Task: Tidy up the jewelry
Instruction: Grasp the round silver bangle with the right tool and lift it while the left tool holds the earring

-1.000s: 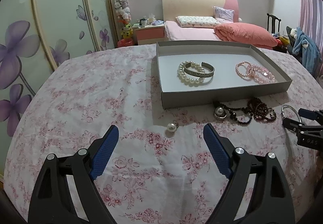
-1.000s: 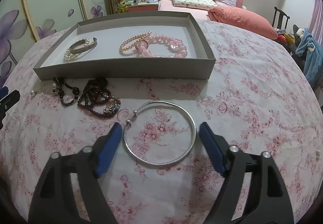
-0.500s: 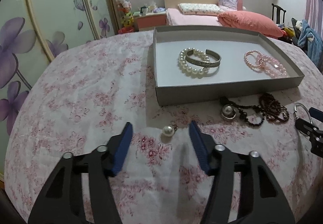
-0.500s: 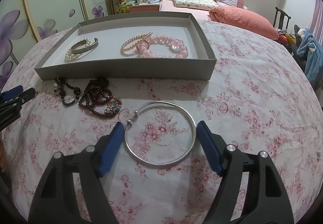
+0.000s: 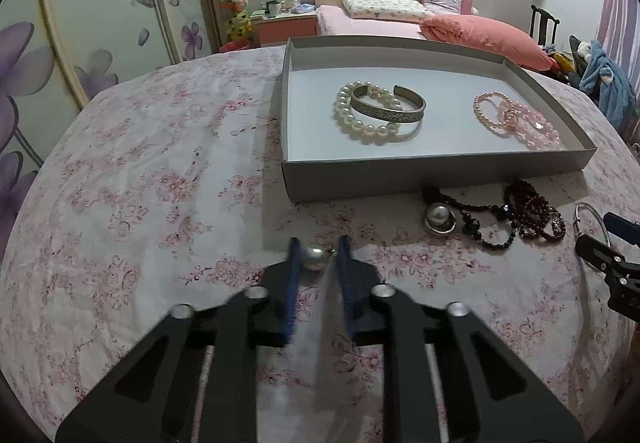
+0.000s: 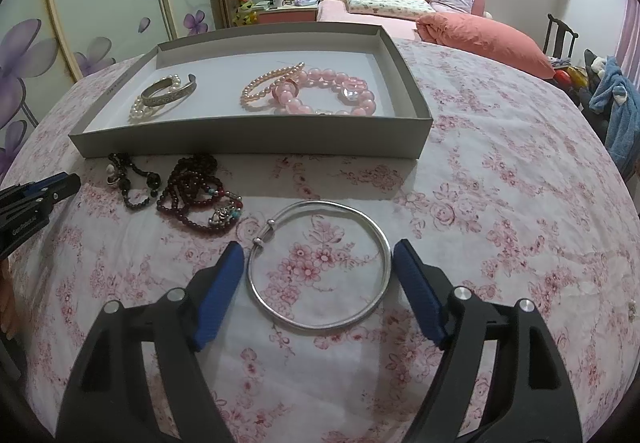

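Note:
A grey tray (image 5: 400, 173) (image 6: 248, 147) on the floral cloth holds a pearl bracelet (image 5: 362, 127), a metal cuff (image 5: 388, 109) (image 6: 168, 93) and pink bead bracelets (image 5: 520, 123) (image 6: 320, 95). My left gripper (image 5: 318, 249) is shut on a loose pearl earring (image 5: 316, 257) lying on the cloth in front of the tray. My right gripper (image 6: 318, 263) is open, its fingers on either side of a silver bangle (image 6: 320, 267) on the cloth. A black bead necklace with a pearl pendant (image 5: 440, 217) (image 6: 132, 179) and a dark red bead bracelet (image 5: 532, 211) (image 6: 196, 195) lie in front of the tray.
The round table's floral cloth (image 5: 140, 183) curves away at the left edge, with wardrobe doors (image 5: 80, 23) beyond. A bed (image 5: 400, 23) stands behind the tray. The right gripper shows at the right edge of the left wrist view (image 5: 612, 255).
My left gripper moved forward to the pearl earring and its fingers closed on it. My right gripper stayed around the silver bangle, still open.

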Demonstrator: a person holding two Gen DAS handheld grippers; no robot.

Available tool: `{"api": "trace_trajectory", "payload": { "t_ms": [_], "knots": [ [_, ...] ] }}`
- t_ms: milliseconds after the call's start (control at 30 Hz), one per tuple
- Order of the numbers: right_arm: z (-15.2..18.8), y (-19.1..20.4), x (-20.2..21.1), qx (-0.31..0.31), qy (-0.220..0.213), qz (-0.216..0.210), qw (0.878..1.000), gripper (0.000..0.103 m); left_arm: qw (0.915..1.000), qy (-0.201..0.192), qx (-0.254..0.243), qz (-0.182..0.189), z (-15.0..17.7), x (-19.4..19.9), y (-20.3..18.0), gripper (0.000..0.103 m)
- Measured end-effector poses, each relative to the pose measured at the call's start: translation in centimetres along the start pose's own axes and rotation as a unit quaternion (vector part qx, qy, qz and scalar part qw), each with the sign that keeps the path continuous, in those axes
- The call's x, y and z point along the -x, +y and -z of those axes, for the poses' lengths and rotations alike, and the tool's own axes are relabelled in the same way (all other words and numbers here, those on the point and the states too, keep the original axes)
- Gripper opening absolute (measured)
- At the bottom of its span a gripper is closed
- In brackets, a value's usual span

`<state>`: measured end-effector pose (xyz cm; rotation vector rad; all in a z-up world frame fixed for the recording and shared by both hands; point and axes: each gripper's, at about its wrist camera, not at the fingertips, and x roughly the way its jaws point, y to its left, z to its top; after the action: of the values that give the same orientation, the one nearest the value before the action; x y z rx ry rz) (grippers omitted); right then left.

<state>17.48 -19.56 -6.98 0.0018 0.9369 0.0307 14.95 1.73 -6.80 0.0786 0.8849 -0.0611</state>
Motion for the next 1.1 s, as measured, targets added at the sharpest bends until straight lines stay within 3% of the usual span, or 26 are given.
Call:
{"api": "trace_trajectory", "payload": {
  "t_ms": [233, 733, 1100],
  "knots": [
    [0.2, 0.0, 0.0, -0.004, -0.002, -0.002, 1.0, 0.072, 1.0, -0.002, 0.001, 0.001, 0.5, 0.5, 0.4, 0.016],
    [1.1, -0.5, 2.0, -0.024, -0.022, -0.021, 0.999, 0.072, 0.9985, -0.049, -0.005, 0.023, 0.7, 3.7, -0.6, 0.016],
    [1.1, 0.6, 1.1, 0.023, 0.02, 0.003, 1.0, 0.074, 0.9984, -0.048, -0.008, 0.028, 0.8, 3.9, -0.8, 0.016]
  ]
}}
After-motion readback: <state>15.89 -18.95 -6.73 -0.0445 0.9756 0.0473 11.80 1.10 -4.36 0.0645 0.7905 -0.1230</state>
